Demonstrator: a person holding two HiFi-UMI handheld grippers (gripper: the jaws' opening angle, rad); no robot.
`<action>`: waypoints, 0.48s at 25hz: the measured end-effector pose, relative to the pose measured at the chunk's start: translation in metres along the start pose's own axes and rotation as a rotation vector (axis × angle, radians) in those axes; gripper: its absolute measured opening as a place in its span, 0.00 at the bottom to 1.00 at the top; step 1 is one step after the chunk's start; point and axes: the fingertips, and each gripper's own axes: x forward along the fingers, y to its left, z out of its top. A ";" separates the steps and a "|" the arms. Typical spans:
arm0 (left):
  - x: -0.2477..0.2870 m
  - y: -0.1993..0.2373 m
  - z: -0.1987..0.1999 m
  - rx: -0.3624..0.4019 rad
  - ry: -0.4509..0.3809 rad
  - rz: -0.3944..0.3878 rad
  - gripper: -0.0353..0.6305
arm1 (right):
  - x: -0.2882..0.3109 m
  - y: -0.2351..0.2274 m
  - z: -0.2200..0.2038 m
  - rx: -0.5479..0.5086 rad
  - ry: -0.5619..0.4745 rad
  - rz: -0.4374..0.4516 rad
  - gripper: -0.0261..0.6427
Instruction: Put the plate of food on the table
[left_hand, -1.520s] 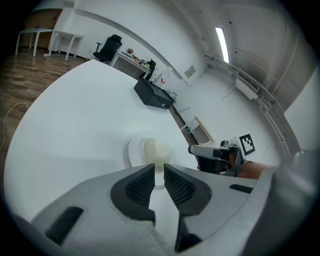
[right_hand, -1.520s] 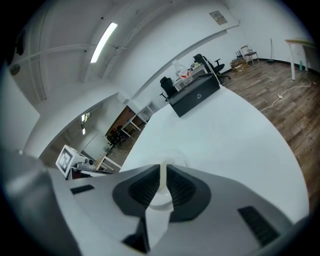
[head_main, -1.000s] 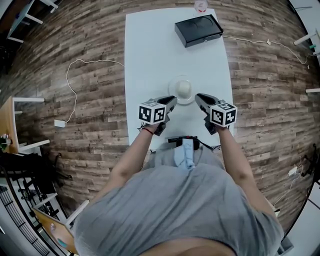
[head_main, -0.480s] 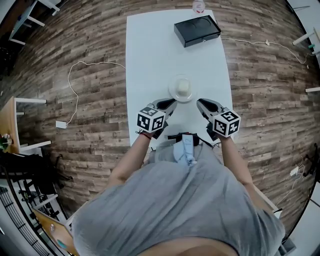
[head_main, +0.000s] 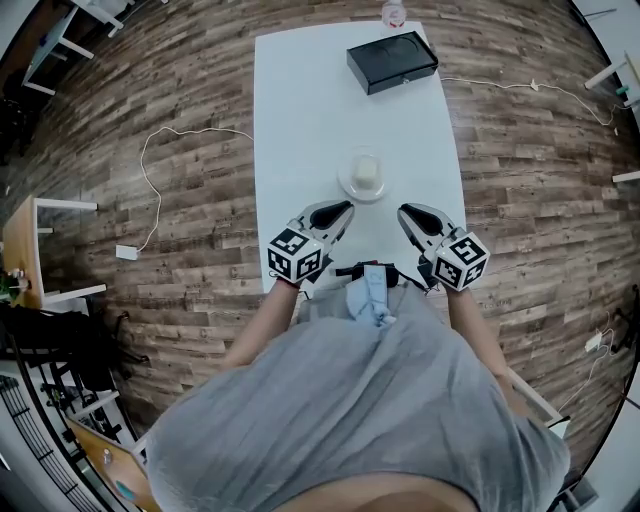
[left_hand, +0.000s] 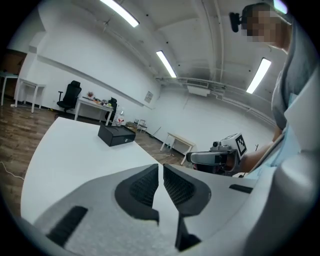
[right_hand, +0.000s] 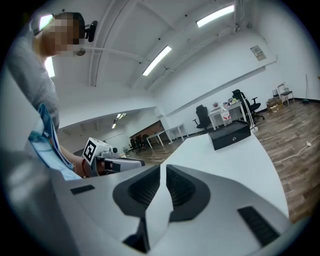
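A clear plate (head_main: 362, 178) with a pale mound of food stands on the white table (head_main: 300, 120), near its front half. My left gripper (head_main: 340, 207) hangs just below and left of the plate, apart from it, shut on nothing. My right gripper (head_main: 406, 211) sits below and right of the plate, also shut and empty. The left gripper view shows its jaws (left_hand: 161, 170) closed over bare tabletop, with the right gripper (left_hand: 215, 159) opposite. In the right gripper view the closed right gripper (right_hand: 163, 170) faces the left gripper (right_hand: 107, 161). Neither gripper view shows the plate.
A black box (head_main: 392, 61) lies at the table's far right; it also shows in both gripper views as the black box (left_hand: 116, 135) and black box (right_hand: 231, 134). A small red-and-white object (head_main: 394, 13) sits at the far edge. White cables (head_main: 160, 170) trail on the wooden floor.
Both grippers have drawn back toward the person and away from the plate. The plate has stayed in place on the table.
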 end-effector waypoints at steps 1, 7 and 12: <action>-0.003 -0.003 0.002 0.021 -0.014 -0.009 0.12 | -0.003 0.003 0.003 -0.018 -0.019 0.004 0.11; -0.015 -0.017 0.004 0.096 -0.056 -0.038 0.12 | -0.011 0.021 0.009 -0.077 -0.065 0.048 0.11; -0.012 -0.024 0.001 0.097 -0.042 -0.063 0.12 | -0.010 0.026 0.004 -0.077 -0.054 0.042 0.11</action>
